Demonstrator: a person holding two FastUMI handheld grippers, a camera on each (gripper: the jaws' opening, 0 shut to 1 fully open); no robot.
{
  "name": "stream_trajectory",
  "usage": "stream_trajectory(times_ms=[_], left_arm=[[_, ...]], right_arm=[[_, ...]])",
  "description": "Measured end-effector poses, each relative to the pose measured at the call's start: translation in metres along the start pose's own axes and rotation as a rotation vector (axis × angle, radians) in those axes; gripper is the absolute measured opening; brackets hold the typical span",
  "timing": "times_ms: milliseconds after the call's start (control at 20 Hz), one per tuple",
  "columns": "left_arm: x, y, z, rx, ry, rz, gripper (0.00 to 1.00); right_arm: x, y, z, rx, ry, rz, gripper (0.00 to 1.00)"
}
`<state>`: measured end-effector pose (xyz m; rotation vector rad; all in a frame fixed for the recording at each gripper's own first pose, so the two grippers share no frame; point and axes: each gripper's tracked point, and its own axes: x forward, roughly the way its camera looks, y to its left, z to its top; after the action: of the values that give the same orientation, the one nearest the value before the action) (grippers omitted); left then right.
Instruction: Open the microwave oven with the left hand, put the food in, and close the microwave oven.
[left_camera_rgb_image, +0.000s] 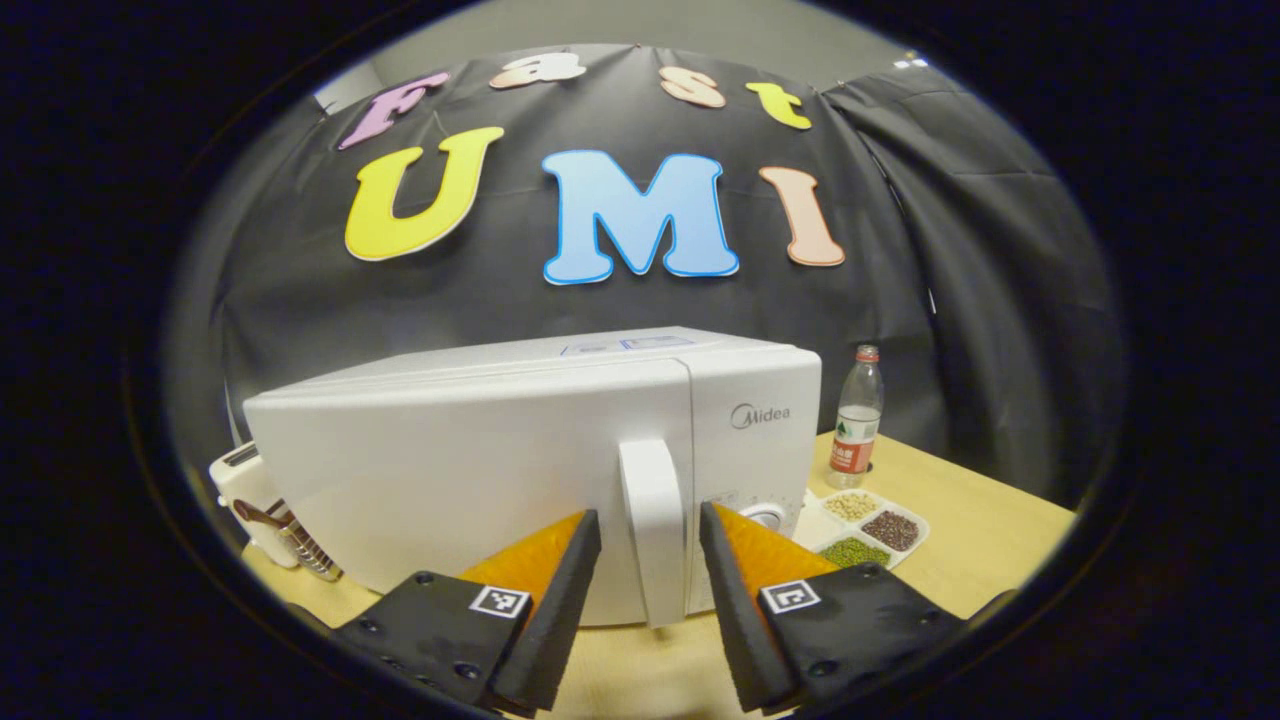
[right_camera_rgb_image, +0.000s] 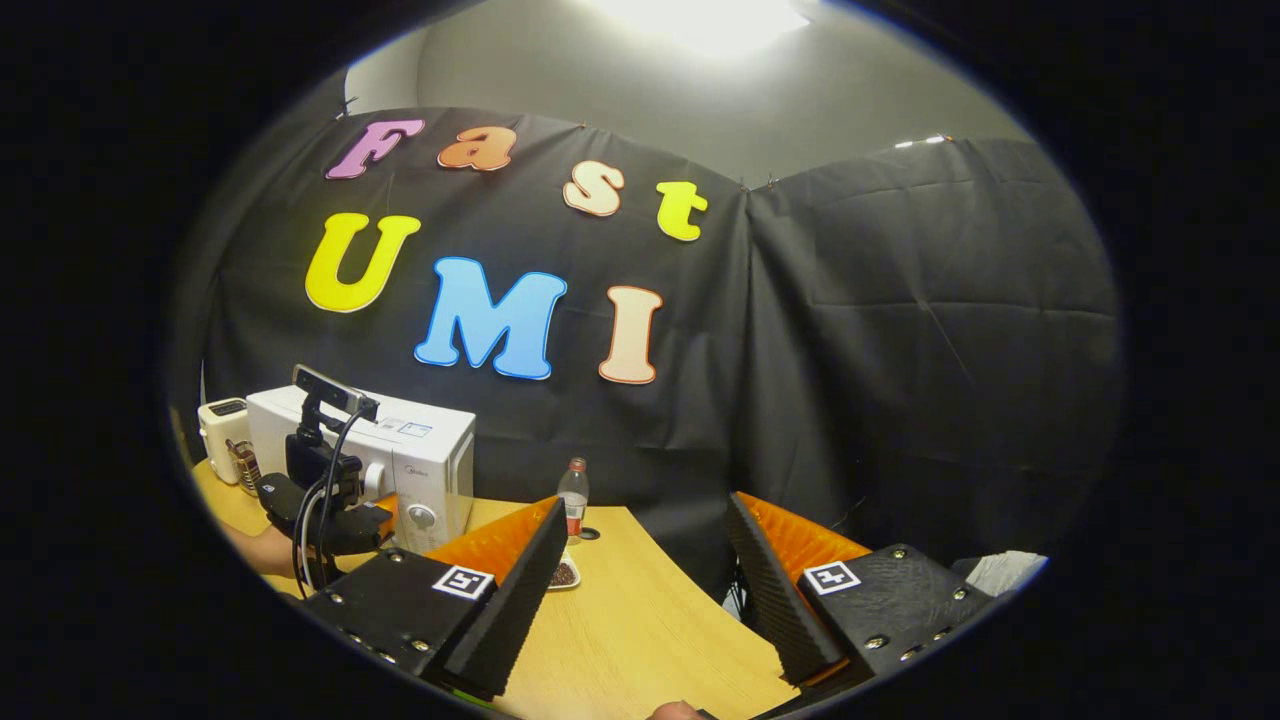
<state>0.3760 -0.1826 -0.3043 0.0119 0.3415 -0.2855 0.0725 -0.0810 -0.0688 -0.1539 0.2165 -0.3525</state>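
The microwave (left_camera_rgb_image: 540, 450) stands shut on the table (left_camera_rgb_image: 990, 530). My left gripper (left_camera_rgb_image: 650, 525) straddles its handle (left_camera_rgb_image: 652, 520), jaws wide, not touching. My right gripper (right_camera_rgb_image: 640, 545) hangs wide open over bare tabletop, well apart.

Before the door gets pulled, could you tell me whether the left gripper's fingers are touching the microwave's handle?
Apart. In the left gripper view the left gripper straddles the handle, with a visible gap on each side.

Left tool (left_camera_rgb_image: 650, 535) level, fingers spread wide; right tool (right_camera_rgb_image: 645, 530) held apart, fingers wide too
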Motion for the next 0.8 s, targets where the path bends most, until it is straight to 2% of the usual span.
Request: stream_trajectory(times_ms=[150,300,500,600,700,750,800], left_arm=[[-0.001,-0.002,-0.001,-0.007,0.006,0.004,0.55],[-0.002,-0.007,-0.003,0.004,0.016,0.003,0.35],[-0.005,-0.007,-0.003,0.009,0.03,-0.003,0.2],[-0.006,-0.007,-0.002,0.017,0.042,0.003,0.16],[-0.02,-0.007,-0.01,-0.027,0.082,0.016,0.16],[-0.034,-0.007,-0.012,-0.025,0.075,0.02,0.18],[-0.047,-0.006,-0.005,-0.012,0.026,0.02,0.15]], right_arm=[[-0.003,-0.008,-0.001,-0.001,0.005,-0.008,0.97],[-0.009,-0.015,0.001,-0.006,-0.002,-0.014,0.97],[-0.016,-0.022,0.002,-0.009,-0.009,-0.008,0.97],[-0.019,-0.023,0.002,-0.007,-0.013,0.001,0.97],[-0.02,-0.023,0.005,-0.006,-0.024,0.013,0.96],[-0.02,-0.022,0.006,-0.003,-0.03,0.02,0.96],[-0.02,-0.023,0.006,0.004,-0.034,0.029,0.96]])
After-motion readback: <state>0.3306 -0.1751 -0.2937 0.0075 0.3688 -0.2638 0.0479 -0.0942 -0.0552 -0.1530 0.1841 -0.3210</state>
